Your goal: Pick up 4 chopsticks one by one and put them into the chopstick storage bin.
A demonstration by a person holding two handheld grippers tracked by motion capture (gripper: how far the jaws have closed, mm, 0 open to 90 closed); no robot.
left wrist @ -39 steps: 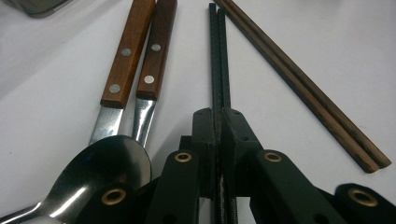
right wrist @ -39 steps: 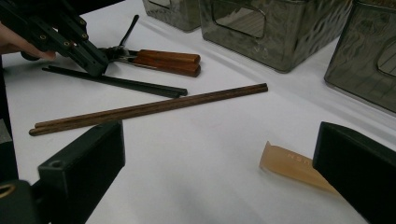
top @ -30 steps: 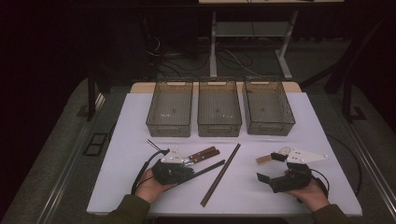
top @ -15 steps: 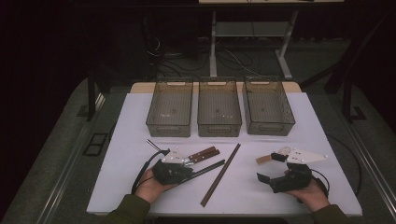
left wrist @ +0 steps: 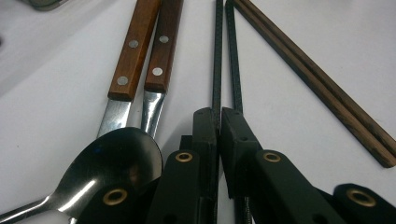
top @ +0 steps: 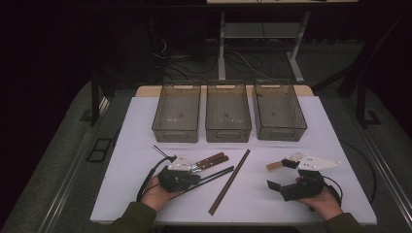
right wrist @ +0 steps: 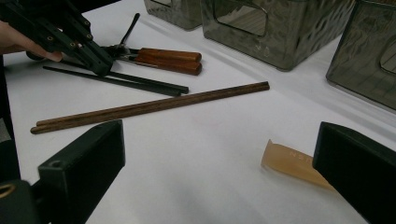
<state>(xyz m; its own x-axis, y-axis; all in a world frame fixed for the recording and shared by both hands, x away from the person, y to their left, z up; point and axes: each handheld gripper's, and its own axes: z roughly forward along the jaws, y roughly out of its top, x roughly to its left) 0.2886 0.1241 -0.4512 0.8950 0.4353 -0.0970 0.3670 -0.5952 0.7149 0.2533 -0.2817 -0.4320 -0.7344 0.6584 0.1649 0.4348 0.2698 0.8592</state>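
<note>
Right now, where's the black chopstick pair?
In the high view the black chopsticks lie at the table's front left, between the wooden-handled cutlery and the brown chopsticks. The left gripper is closed on one end.

On a white worktop (top: 145, 126), the left gripper (top: 197, 177) clamps black chopsticks (top: 218, 173) beside brown chopsticks (top: 230, 181), below 3 clear bins (top: 228, 111); the right gripper (top: 279, 175) gapes.

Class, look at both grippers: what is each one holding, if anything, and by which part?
The left gripper has its jaws closed on the black chopsticks, gripping them near one end. The right gripper holds nothing; its jaws stand wide open.
</note>
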